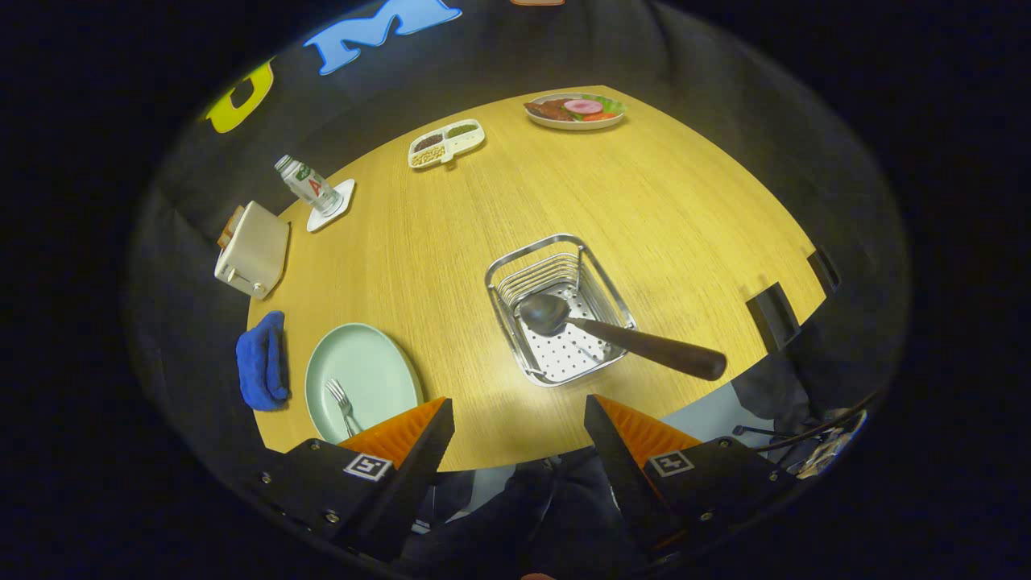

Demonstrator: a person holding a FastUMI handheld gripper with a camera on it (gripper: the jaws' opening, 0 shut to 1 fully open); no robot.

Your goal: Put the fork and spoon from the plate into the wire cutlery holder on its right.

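Wooden tabletop point(660, 201), spoon point(620, 334) lying in the wire holder point(556, 310), handle over its rim, fork point(342, 405) on the plate point(362, 379) left of it, hand-held gripper point(519, 419) wide apart, empty.

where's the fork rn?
Gripper view: the silver metal fork lies on the pale green round plate, beside the blue cloth, just ahead of the open gripper.

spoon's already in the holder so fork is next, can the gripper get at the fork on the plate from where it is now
Probably yes. The gripper is open with nothing between its fingers, and the fork lies alone on the plate, just ahead of one finger, with nothing on top of it. The spoon is already in the wire cutlery holder.
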